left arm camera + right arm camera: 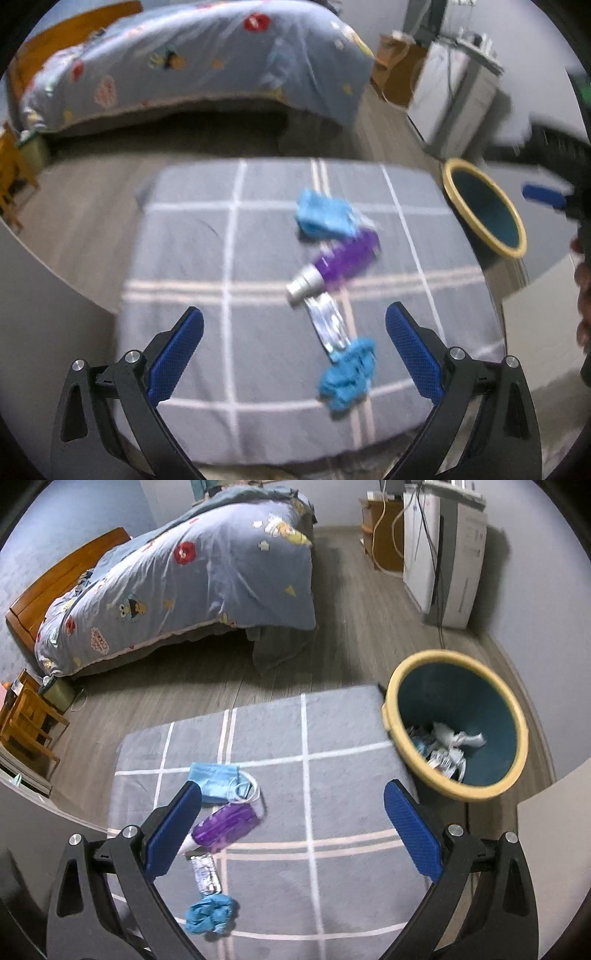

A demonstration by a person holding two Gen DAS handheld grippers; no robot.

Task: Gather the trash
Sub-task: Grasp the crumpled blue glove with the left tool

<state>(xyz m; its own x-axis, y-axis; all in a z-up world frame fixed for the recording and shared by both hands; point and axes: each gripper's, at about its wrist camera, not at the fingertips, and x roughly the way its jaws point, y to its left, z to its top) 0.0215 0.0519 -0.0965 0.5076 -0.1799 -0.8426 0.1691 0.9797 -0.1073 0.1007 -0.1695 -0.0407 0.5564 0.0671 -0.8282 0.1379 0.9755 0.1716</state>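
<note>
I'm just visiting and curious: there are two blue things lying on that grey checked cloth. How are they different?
The face mask lies fairly flat at the far end of the row, with white ear loops showing; the crumpled blue glove is bunched into a wrinkled lump at the near end. The mask is paler blue, the glove a stronger blue. The mask sits beside the purple tube, the glove by the silver wrapper. Both rest on the cloth, uncollected.

The left gripper [294, 325] and right gripper [293, 799] look alike: black skeletal arms with triangular cut-outs and round silver screws [454, 829] at the joints. Each finger carries a long blue pad [413, 354] with a fine knurled texture, though blur softens it in the left view.
</note>
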